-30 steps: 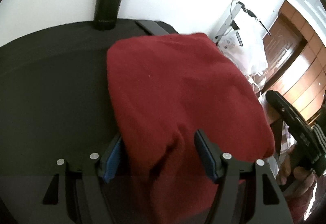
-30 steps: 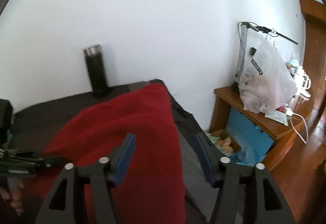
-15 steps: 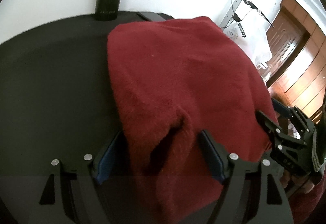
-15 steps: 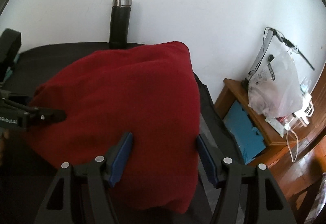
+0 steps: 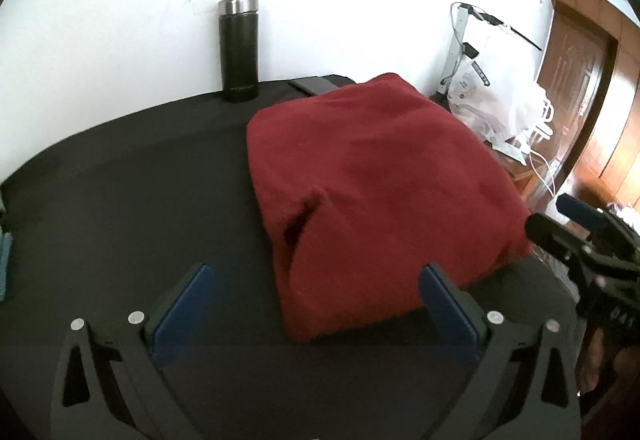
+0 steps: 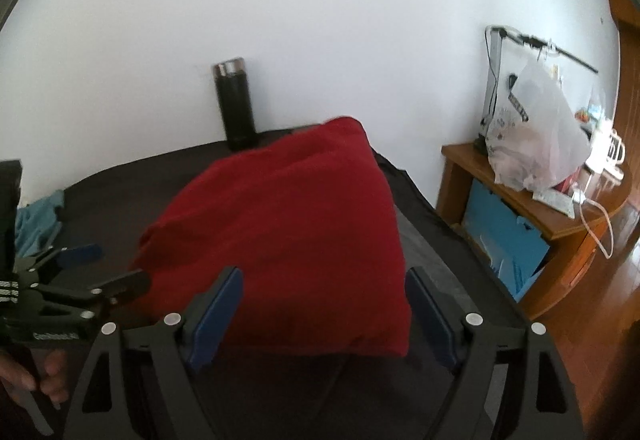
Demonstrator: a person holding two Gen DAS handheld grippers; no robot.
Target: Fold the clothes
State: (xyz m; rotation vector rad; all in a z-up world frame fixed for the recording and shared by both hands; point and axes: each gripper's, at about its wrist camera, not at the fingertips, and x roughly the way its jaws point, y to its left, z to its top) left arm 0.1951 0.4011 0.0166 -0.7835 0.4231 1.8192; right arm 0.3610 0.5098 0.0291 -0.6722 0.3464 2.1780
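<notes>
A folded dark red garment lies on the black table. My left gripper sits just short of its near edge, jaws opening wide, blue pads clear of the cloth. My right gripper stands before the garment's other near corner, jaws opening too, pads not touching the fabric. Each gripper shows in the other's view: the right gripper at the right side, the left gripper at the left side, held by a hand.
A black flask with a steel cap stands at the table's far edge against the white wall. A teal cloth lies at the left. Right of the table a wooden side table holds a white plastic bag, a lamp and cables.
Both grippers let go of the red garment, opened wider and drew back from it. The garment now lies flat and folded on the table.
</notes>
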